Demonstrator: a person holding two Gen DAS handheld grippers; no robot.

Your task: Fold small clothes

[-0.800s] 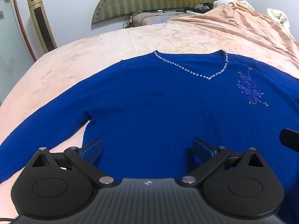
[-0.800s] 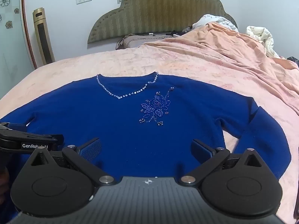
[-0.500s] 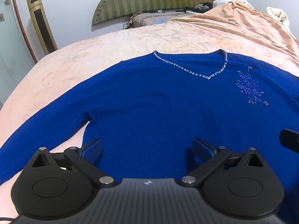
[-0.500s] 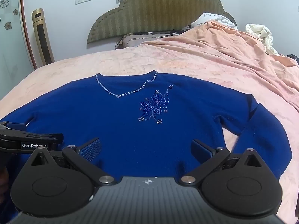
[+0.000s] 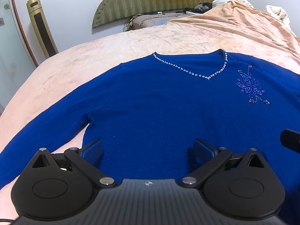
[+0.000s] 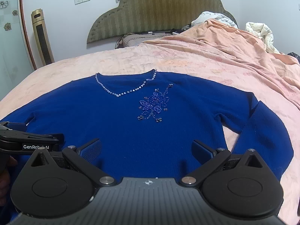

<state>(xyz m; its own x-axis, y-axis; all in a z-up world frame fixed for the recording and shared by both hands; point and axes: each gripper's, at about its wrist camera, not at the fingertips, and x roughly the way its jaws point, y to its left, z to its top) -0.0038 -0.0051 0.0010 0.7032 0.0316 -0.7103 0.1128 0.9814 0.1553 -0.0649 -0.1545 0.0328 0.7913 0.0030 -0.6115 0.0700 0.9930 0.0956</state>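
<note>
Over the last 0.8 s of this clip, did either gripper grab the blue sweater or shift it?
No grab. Both views drifted slightly, so the hands moved a little, but the left gripper and right gripper remain open above the lower part of the blue sweater, pinching nothing. The sweater lies spread flat on the pink bedspread as before, sleeves out, unfolded.

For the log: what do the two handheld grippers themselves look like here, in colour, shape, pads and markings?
Both match. The left gripper and right gripper have a ribbed dark grey body with a small star-shaped logo, two round black discs, black linkage arms with silver pivot pins, and fingers faced with blue textured pads. In the right wrist view, the left gripper's side shows white "GenRobot.AI" lettering, partly covered.
</note>
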